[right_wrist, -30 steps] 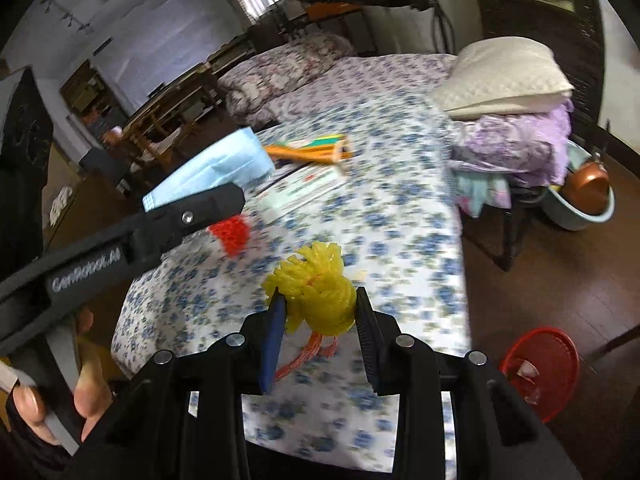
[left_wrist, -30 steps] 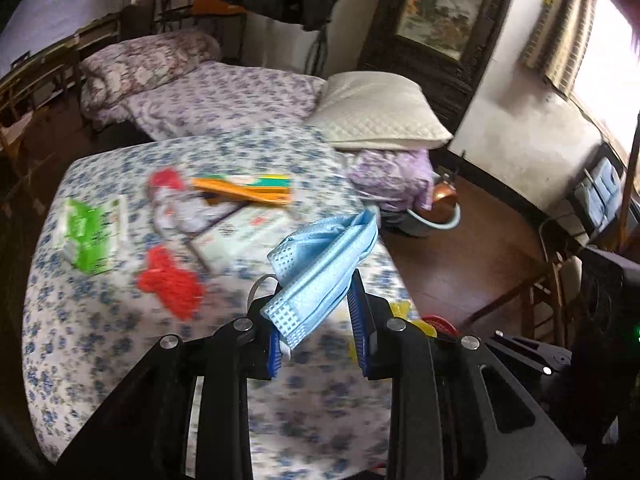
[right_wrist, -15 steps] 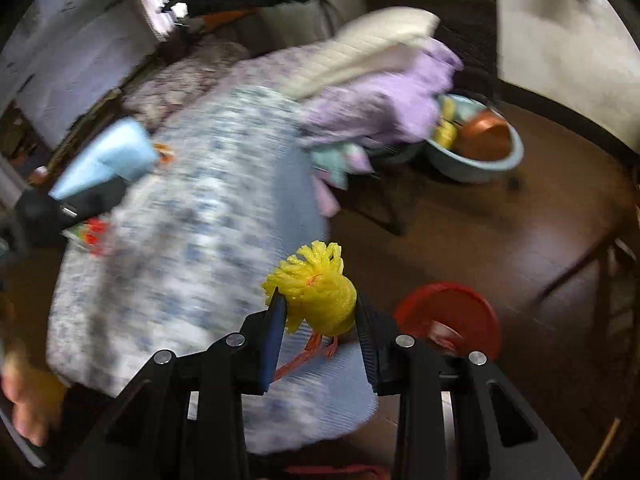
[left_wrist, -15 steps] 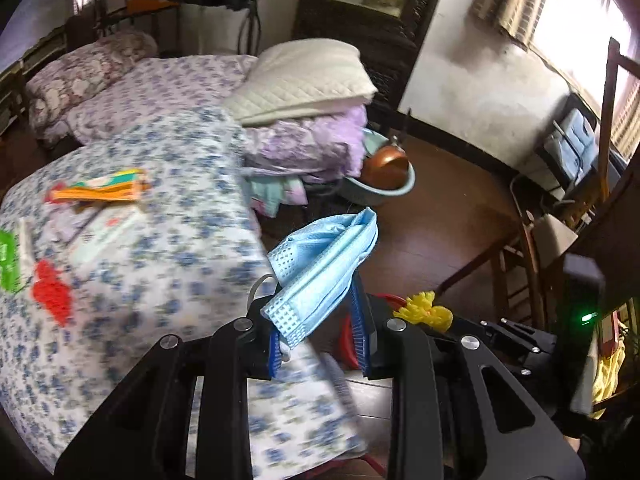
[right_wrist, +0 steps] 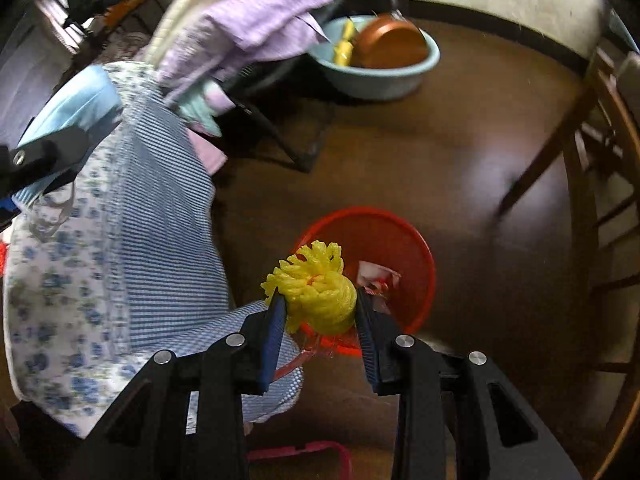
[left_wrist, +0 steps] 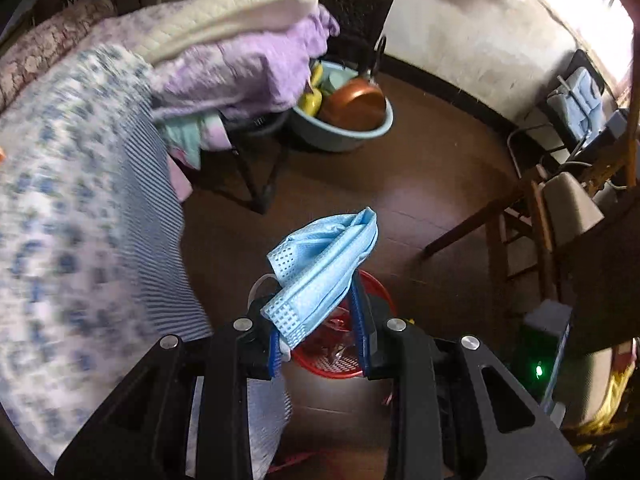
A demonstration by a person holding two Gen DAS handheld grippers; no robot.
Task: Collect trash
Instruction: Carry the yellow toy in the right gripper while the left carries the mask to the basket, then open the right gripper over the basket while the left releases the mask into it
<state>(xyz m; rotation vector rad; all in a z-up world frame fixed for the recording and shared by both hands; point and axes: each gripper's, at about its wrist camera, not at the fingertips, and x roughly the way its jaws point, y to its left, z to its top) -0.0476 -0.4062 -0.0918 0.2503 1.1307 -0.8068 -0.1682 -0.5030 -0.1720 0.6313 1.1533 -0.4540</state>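
Left gripper (left_wrist: 318,336): pinched a crumpled blue face mask (left_wrist: 324,270), which stood up from between the pads (left_wrist: 273,345); an ear loop (left_wrist: 260,285) curled out at the left.
Right gripper (right_wrist: 320,320): pressed on a yellow foam net (right_wrist: 316,294), whose frilled end poked up past the pads (right_wrist: 276,322).
Red basket (right_wrist: 416,248): sat on the dark wood floor (right_wrist: 460,152), below and just beyond both sets of fingers, with some wrappers (right_wrist: 376,280) already inside.
Bed edge (right_wrist: 160,216): the striped and flowered cover hung just beside the basket, on its left.
Step in hand: carrying both pieces to the basket, by my reading.
How to do it well: bring each piece over the basket's middle, not its near rim, before releasing; the mask is light and may drift or cling by its loop.
Risk: a piece could land on the hanging cover.
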